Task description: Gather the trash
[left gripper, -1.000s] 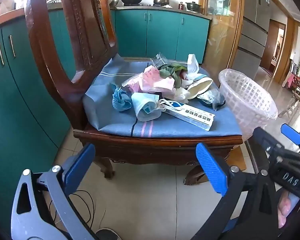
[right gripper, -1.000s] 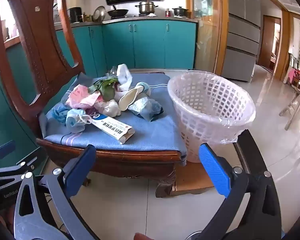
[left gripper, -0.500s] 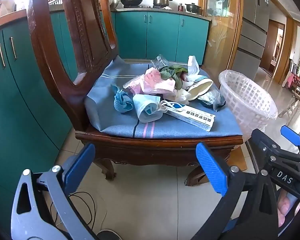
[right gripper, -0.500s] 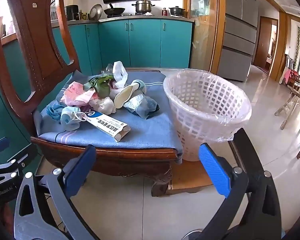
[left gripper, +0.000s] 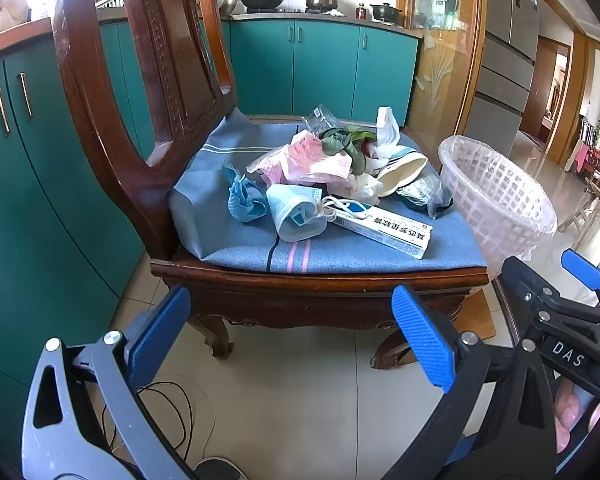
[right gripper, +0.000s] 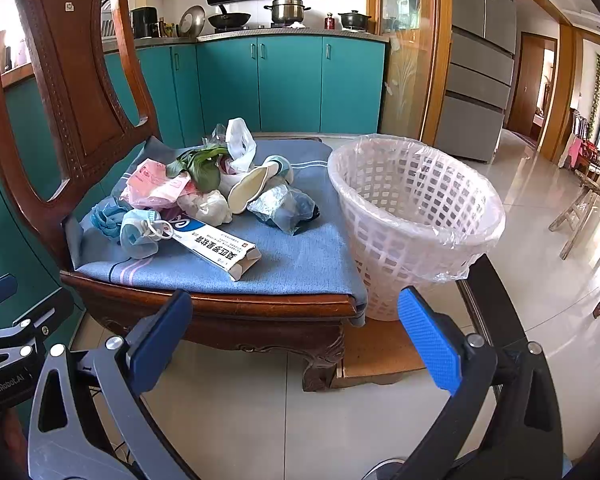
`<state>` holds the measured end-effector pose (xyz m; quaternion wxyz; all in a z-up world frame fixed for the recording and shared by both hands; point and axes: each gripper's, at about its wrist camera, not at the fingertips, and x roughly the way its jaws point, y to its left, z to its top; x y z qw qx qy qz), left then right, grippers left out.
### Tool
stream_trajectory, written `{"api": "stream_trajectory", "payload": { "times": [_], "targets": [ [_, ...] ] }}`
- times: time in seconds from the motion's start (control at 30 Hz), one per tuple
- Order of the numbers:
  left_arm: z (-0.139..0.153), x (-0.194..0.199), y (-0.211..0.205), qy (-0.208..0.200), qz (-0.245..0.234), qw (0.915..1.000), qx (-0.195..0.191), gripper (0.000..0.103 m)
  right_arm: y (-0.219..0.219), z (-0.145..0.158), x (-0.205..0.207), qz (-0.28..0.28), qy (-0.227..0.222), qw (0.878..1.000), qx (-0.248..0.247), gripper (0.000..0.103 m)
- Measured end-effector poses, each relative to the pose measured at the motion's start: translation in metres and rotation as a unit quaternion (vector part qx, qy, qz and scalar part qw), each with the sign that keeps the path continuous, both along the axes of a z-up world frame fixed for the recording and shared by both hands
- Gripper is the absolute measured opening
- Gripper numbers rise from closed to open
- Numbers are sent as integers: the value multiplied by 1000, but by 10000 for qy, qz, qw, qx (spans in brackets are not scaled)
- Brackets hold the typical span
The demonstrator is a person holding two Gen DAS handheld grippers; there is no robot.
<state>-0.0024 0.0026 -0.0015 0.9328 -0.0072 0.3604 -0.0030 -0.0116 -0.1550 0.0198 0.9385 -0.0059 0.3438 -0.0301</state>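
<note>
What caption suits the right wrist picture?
Open right gripper faces a trash pile on a chair, beside a lined basket.

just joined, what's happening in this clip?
A person holds two blue-padded grippers, left gripper and right gripper, both open and empty, short of a wooden chair. Trash is piled on its blue cushion: face mask, long white box, green leaves. Beside it stands a lined white plastic basket. Nothing is picked up yet.

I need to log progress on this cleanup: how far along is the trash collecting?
Nothing looks done: the lined basket shows no trash inside. Nothing is in hand: left gripper and right gripper are both open, short of the chair. Left: the whole trash pile on the cushion.
</note>
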Motion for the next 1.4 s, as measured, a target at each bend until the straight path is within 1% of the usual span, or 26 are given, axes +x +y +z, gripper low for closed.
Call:
{"api": "stream_trajectory", "payload": {
  "times": [1.4],
  "targets": [
    [-3,-1,-4,46,-42,10000,7,101,1,-2,0,-1,12,10000,-22,100]
  ]
}}
